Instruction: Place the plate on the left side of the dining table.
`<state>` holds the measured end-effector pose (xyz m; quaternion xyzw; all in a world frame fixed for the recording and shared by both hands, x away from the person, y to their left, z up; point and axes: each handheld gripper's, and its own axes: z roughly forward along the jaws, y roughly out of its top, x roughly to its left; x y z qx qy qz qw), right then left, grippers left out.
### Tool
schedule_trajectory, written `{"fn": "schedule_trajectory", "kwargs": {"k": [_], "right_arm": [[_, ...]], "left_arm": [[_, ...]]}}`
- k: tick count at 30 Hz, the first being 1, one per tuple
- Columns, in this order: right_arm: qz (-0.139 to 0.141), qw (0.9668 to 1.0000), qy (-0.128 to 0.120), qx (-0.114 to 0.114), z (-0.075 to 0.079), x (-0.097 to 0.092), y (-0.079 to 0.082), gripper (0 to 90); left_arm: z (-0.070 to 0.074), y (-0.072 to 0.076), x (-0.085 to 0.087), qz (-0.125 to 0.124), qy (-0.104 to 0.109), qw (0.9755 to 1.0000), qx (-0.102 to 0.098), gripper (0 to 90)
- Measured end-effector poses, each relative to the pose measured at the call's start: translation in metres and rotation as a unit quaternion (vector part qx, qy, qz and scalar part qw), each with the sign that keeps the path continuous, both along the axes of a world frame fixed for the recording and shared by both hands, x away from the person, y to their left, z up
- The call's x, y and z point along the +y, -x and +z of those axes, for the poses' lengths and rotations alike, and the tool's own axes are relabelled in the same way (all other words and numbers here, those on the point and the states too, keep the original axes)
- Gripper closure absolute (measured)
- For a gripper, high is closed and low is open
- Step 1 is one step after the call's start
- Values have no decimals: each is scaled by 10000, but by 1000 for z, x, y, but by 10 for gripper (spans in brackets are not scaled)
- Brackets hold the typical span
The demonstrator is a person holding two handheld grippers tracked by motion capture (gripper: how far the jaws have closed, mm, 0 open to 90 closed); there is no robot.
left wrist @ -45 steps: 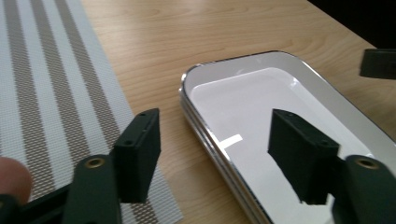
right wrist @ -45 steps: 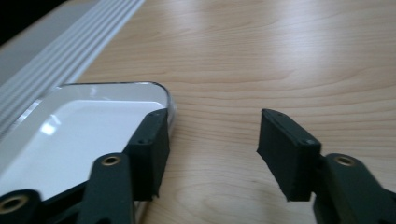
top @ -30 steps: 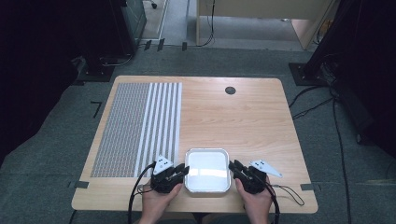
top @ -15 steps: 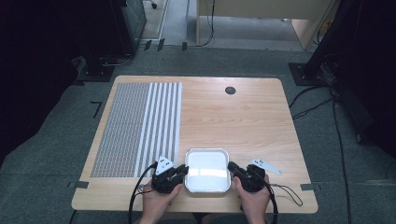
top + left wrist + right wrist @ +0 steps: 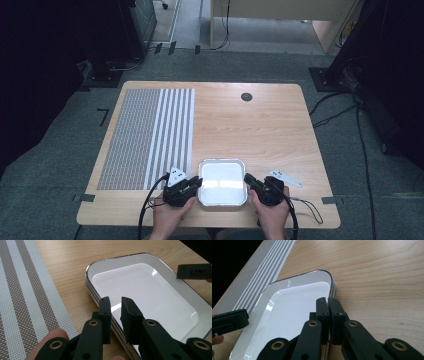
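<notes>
A white rectangular tray (image 5: 222,164) with a dark-edged rim lies near the table's front edge, between my two grippers. My left gripper (image 5: 197,184) is at its left rim. In the left gripper view the left gripper (image 5: 115,300) straddles the tray (image 5: 150,287) rim with a narrow gap between its jaws, open. At the right rim is my right gripper (image 5: 248,181). Seen in its own view, the right gripper (image 5: 327,299) has its jaws pressed together on the edge of the tray (image 5: 294,302). The tray holds nothing.
A grey and white striped woven placemat (image 5: 145,140) covers the left part of the wooden table (image 5: 260,130). A small black round cap (image 5: 246,96) sits in the tabletop at the far side. Cables trail from both grippers over the front edge.
Hardly anything differs; the right gripper has edged slightly toward the tray's right rim. The tray and the left gripper stay where they were.
</notes>
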<state>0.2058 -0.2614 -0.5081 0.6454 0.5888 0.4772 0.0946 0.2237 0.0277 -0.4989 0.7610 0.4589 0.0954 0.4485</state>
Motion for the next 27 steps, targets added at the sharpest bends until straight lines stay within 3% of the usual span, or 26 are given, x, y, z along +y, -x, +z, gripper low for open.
{"fn": "schedule_trajectory", "kwargs": {"k": [4, 7, 9, 15, 18, 21, 27], "right_arm": [[-85, 9997, -193, -88, 6, -2, 4, 889], [-93, 9997, -44, -199, 12, 0, 7, 884], [-104, 9997, 91, -180, 12, 2, 8, 872], [-37, 9998, 180, -49, 5, 6, 5, 847], [-133, 9996, 225, -41, 7, 7, 7, 870], [-352, 9994, 53, 12, 9, 4, 9, 885], [-693, 9976, 31, -7, 13, -1, 13, 892]], "left_arm": [[0, 0, -1, -62, 22, 10000, 12, 787], [0, 0, -2, -83, 16, 10000, -3, 777], [0, 0, -2, -84, 29, 10000, 5, 775], [0, 0, -2, -107, 14, 9999, -1, 763], [0, -1, -2, -136, 45, 9999, 12, 752], [0, -1, -2, -155, 39, 9999, 32, 726], [1, -1, -1, -156, 105, 9998, 42, 711]]}}
